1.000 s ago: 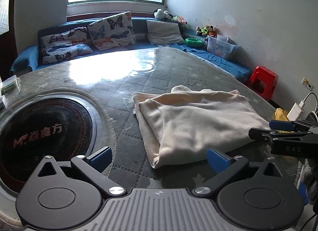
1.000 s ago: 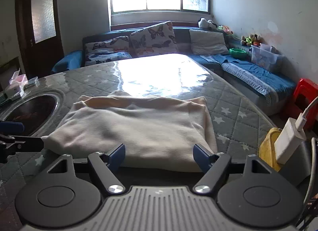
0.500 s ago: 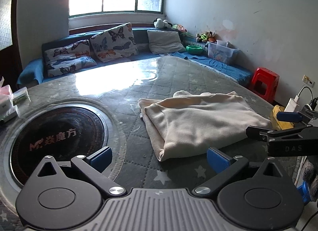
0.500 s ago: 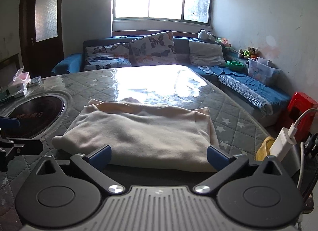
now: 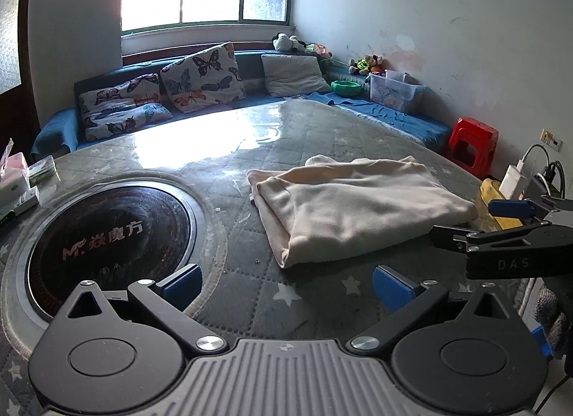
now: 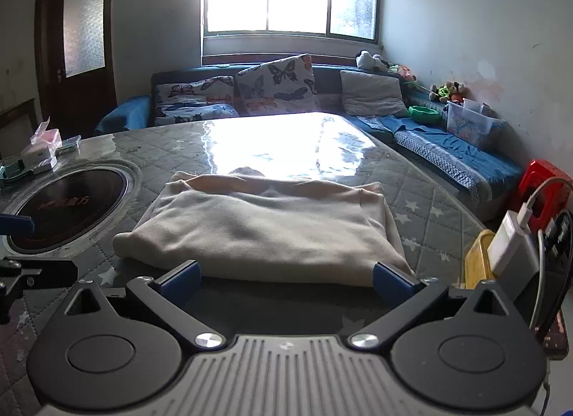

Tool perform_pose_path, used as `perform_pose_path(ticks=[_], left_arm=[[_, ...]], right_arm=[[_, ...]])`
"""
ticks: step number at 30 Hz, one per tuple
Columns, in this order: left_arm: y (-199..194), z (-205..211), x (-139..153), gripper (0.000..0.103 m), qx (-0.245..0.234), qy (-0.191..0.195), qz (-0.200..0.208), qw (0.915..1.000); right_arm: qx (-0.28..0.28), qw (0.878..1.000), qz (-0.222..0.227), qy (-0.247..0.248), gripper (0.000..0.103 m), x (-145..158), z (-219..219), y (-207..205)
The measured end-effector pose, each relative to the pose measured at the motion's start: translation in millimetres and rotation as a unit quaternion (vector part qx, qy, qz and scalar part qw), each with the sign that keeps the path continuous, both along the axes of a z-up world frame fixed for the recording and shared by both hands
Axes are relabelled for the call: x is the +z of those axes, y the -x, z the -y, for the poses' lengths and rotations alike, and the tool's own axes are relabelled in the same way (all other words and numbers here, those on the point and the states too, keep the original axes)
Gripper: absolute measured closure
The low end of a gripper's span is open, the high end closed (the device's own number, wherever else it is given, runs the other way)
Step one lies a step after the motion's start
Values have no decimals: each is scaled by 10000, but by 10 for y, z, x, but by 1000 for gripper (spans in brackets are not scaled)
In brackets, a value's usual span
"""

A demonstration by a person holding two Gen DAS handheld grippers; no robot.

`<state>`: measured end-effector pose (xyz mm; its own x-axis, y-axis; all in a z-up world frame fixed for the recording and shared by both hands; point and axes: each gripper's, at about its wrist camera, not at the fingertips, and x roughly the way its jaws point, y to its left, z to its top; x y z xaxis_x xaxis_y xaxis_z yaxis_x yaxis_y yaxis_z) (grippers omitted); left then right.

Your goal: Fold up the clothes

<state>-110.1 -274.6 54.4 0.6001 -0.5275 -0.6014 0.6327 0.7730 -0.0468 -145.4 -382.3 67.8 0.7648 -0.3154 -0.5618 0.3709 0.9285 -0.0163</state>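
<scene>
A cream garment (image 5: 358, 202) lies folded into a flat rectangle on the round quilted table (image 5: 250, 151). In the right wrist view the same garment (image 6: 265, 226) fills the middle, just beyond the fingertips. My left gripper (image 5: 286, 285) is open and empty, hovering short of the garment's near left corner. My right gripper (image 6: 286, 278) is also open wide, with nothing between its blue pads, at the garment's near edge. The right gripper (image 5: 494, 222) shows from the side at the right of the left wrist view.
A round black induction cooker (image 5: 107, 233) is set into the table at the left. Small boxes (image 5: 18, 183) sit at the far left edge. A charger and cables (image 6: 515, 237) and a yellow object (image 6: 478, 258) lie by the right edge. A blue sofa (image 6: 447, 151) and a red stool (image 5: 472, 143) stand beyond.
Both grippers have drawn back from the garment, which now lies farther from the fingertips. The right gripper's jaws have spread wider.
</scene>
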Motion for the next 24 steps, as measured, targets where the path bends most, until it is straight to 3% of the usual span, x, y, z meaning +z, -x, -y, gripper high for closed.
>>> perform_pose_path(ticks=[24], left_arm=[[157, -45, -58, 0, 91, -153, -11, 9998]], right_arm=[[135, 9997, -187, 35, 0, -36, -228, 33]])
